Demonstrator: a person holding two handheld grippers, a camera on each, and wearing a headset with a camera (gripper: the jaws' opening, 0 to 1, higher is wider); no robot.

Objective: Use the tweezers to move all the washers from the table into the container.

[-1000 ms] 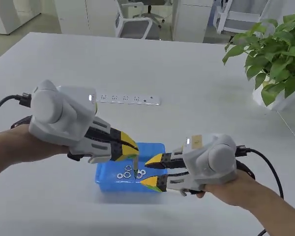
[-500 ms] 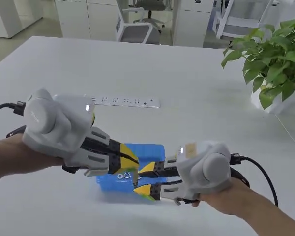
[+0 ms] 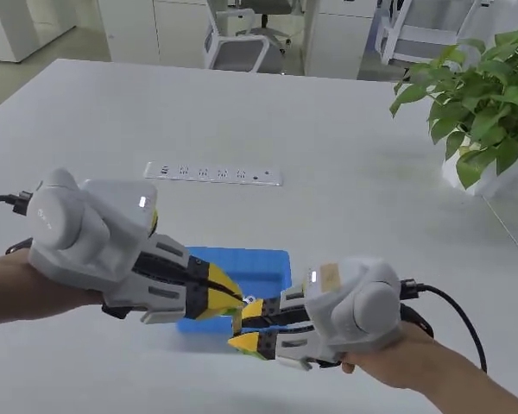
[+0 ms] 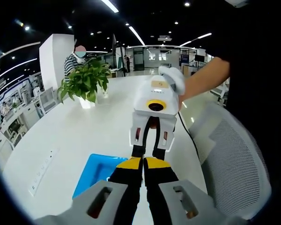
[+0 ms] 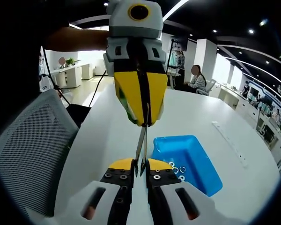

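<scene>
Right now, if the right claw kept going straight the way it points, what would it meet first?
Most likely the left claw, facing it close ahead; the tweezers span the gap between them.

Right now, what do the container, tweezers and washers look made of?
Container: likely plastic, uniform saturated blue, soft sheen, rounded moulded rim. Tweezers: look like bare metal, thin grey blades with a dull glint. Washers: probably metal, small pale silvery rings; too small to be sure.

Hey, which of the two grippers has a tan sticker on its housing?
The right gripper, on the side of the potted plant, wears the tan sticker on top; the left gripper shows none.
</scene>
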